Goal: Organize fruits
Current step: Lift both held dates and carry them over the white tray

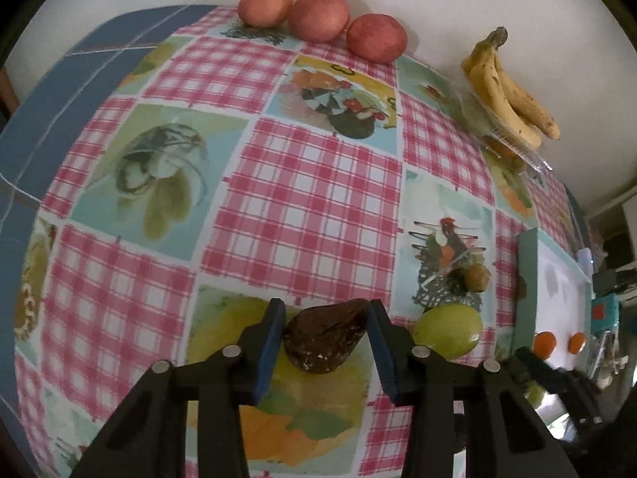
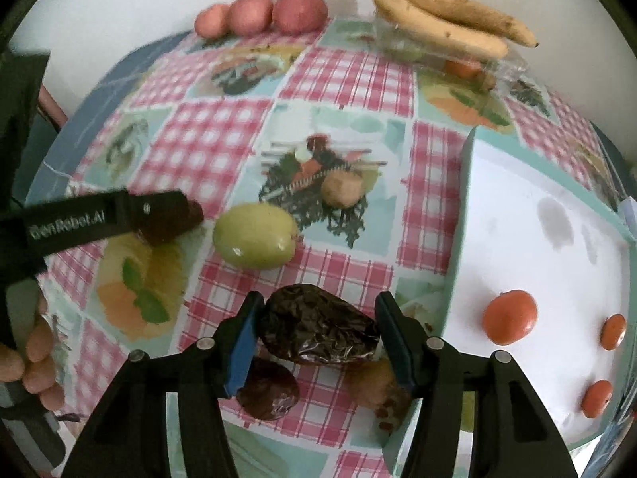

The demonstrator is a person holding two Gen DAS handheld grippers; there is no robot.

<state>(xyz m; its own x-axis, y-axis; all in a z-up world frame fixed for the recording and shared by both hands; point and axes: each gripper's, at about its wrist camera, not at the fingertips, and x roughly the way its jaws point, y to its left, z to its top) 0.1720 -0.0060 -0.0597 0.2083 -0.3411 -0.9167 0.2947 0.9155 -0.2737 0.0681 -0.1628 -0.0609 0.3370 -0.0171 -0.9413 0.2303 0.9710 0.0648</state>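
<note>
My left gripper (image 1: 325, 332) is shut on a dark brown wrinkled fruit (image 1: 324, 338), its blue pads pressing both sides above the checked tablecloth. In the right wrist view that left gripper (image 2: 175, 219) comes in from the left with the dark fruit at its tip. My right gripper (image 2: 318, 332) is shut on a larger dark wrinkled fruit (image 2: 318, 328), held just above the cloth. Under it lie another dark fruit (image 2: 266, 390) and a brownish one (image 2: 378, 392). A green fruit (image 2: 254, 235) lies between the two grippers, with a small brown fruit (image 2: 344, 189) behind it.
A white tray with a teal rim (image 2: 466, 207) holds three small orange fruits (image 2: 509, 316) at the right. Three reddish fruits (image 1: 318, 16) line the far edge by the wall. Bananas (image 1: 509, 91) rest on a clear plastic box (image 2: 477, 67). A person's hand (image 2: 36, 354) grips the left tool.
</note>
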